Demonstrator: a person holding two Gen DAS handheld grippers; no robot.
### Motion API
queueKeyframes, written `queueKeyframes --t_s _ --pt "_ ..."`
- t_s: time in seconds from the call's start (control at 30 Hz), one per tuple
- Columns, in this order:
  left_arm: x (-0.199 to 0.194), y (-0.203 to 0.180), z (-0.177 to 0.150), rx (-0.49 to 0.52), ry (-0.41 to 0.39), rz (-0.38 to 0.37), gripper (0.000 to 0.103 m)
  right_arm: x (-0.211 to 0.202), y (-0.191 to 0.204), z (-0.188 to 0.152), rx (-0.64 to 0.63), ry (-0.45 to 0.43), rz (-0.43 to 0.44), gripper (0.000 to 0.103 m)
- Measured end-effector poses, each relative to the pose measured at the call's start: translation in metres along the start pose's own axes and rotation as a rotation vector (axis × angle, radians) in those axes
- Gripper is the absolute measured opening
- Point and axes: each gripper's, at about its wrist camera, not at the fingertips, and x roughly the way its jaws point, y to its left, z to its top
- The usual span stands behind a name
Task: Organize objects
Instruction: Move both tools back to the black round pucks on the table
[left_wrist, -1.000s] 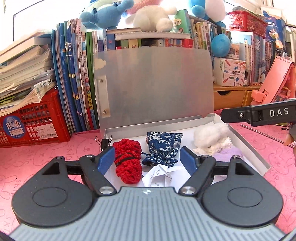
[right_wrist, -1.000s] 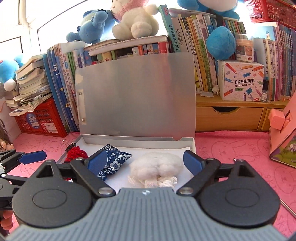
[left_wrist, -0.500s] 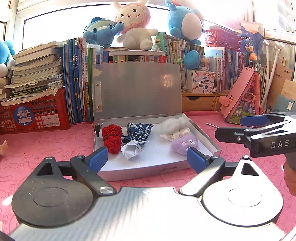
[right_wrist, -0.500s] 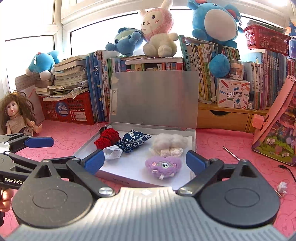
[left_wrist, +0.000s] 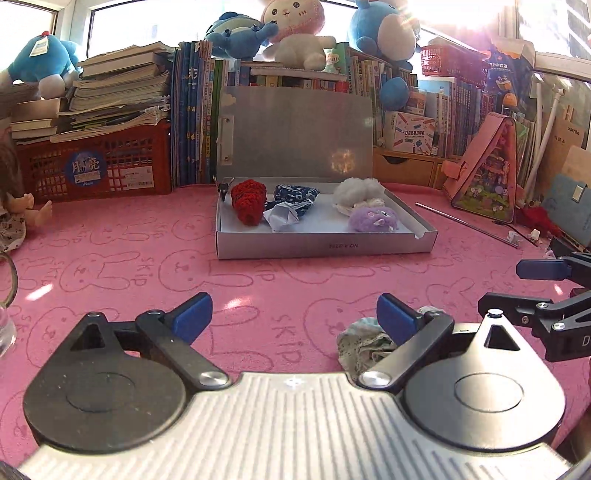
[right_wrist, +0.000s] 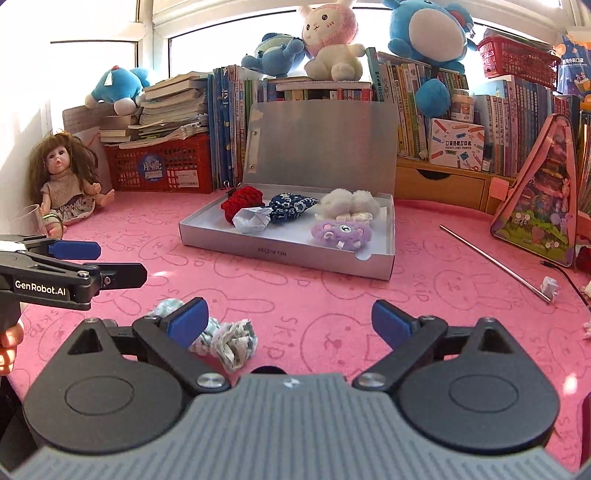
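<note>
An open silver box (left_wrist: 325, 245) (right_wrist: 280, 254) sits on the pink mat with its lid upright. Inside lie a red knitted pouch (left_wrist: 248, 201) (right_wrist: 240, 202), a blue patterned pouch (left_wrist: 295, 192) (right_wrist: 291, 206), a folded white paper (left_wrist: 282, 218) (right_wrist: 253, 218), a white fluffy toy (left_wrist: 360, 190) (right_wrist: 349, 202) and a purple plush (left_wrist: 373, 218) (right_wrist: 341, 233). A crumpled patterned cloth (left_wrist: 364, 345) (right_wrist: 231, 341) lies on the mat in front of the box, by my left gripper's right finger. My left gripper (left_wrist: 295, 319) and right gripper (right_wrist: 290, 321) are both open and empty, well short of the box.
Books, a red crate (left_wrist: 92, 168) and plush toys line the back. A doll (right_wrist: 66, 181) sits at far left beside a glass (right_wrist: 31, 221). A pink triangular case (right_wrist: 543, 218) and a metal rod (right_wrist: 491, 258) are at right. The other gripper shows in each view (left_wrist: 543, 291) (right_wrist: 70, 267).
Both grippers have pulled back from over the box toward the near edge of the mat. The box now lies farther away and the crumpled cloth has come into view.
</note>
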Motion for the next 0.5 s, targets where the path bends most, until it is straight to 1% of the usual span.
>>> queueKeyframes --t_s 0.17,0.27,0.4,0.5 --pt "-0.004 -0.003 -0.022 0.027 0.018 0.020 0.098 -0.012 0.012 -0.023 -0.041 0.016 -0.008 0.099" --pt "-0.002 -0.002 -0.031 0.018 0.037 0.022 0.098 -0.013 0.020 -0.036 -0.076 0.038 -0.013 0.098" --pt "0.001 0.000 -0.042 -0.004 0.065 0.021 0.098 -0.014 0.028 -0.050 -0.100 0.063 -0.014 0.094" --pt "0.003 0.000 -0.048 -0.002 0.078 0.028 0.098 -0.016 0.033 -0.058 -0.108 0.070 -0.013 0.091"
